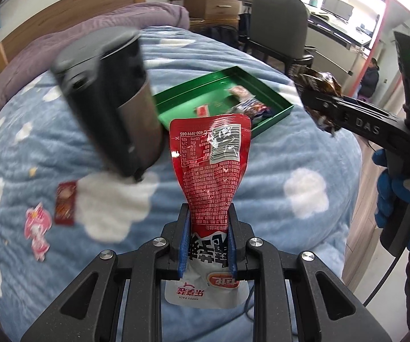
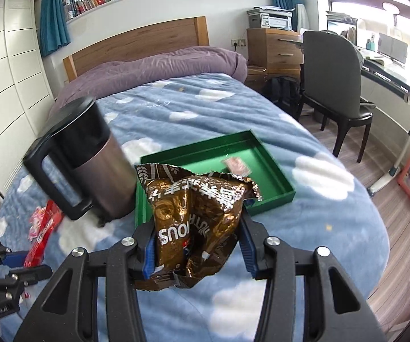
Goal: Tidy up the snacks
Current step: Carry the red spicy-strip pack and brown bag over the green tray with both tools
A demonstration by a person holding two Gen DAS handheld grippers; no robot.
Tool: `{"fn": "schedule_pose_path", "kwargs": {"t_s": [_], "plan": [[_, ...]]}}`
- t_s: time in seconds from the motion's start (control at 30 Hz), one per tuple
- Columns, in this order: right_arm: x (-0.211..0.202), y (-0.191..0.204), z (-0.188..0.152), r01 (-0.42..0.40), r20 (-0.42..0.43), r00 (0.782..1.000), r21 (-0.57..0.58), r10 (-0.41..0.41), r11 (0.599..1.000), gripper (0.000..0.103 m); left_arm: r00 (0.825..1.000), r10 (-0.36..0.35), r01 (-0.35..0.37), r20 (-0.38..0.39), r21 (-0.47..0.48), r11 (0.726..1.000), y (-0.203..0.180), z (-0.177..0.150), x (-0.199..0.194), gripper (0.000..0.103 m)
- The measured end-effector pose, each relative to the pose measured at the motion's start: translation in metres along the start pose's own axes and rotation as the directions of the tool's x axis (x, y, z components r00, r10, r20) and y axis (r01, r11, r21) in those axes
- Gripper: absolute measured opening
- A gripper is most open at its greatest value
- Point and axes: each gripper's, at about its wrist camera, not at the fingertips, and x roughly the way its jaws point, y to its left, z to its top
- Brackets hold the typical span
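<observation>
Over the bed (image 2: 176,105), the left tool (image 1: 208,216) is clamped on a red snack pouch (image 1: 209,154) and the right tool (image 2: 198,236) grips a brown snack bag (image 2: 196,208), both short of the green tray (image 2: 273,176) beside the steel jug (image 2: 102,171).

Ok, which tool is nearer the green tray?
Right. The right tool, gripping the brown packet, is just short of the green tray; the left tool, with the red packet, sits farther back.

Bright window daylight, fisheye-bent edges, motion blur on the kettle (image 1: 111,99).
</observation>
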Motion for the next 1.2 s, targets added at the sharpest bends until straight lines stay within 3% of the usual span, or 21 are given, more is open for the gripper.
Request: {"fn": "schedule_pose_path", "kwargs": {"t_s": [0.37,0.57,0.87,1.2], "plan": [[0.061,-0.037,0.04,0.055,-0.004,0.998,-0.054,-0.056,0.997,0.04,1.0,0.005,-0.006,0.017,0.028,1.0,-0.028,0.081,0.067,0.019],[0.1,-0.055,0.054,0.072,-0.016,0.997,-0.068,-0.073,0.995,0.04,1.0,0.013,-0.013,0.011,0.025,1.0,-0.032,0.106,0.105,0.019],[0.162,-0.064,0.06,0.083,-0.06,0.994,-0.106,-0.089,0.991,0.04,0.999,0.033,-0.033,-0.008,0.032,0.999,-0.034,0.114,0.151,0.019],[0.202,-0.068,0.053,0.093,-0.094,0.99,-0.113,-0.104,0.989,0.041,0.998,0.056,-0.055,-0.016,0.047,0.997,-0.036,0.117,0.177,0.019]]}}
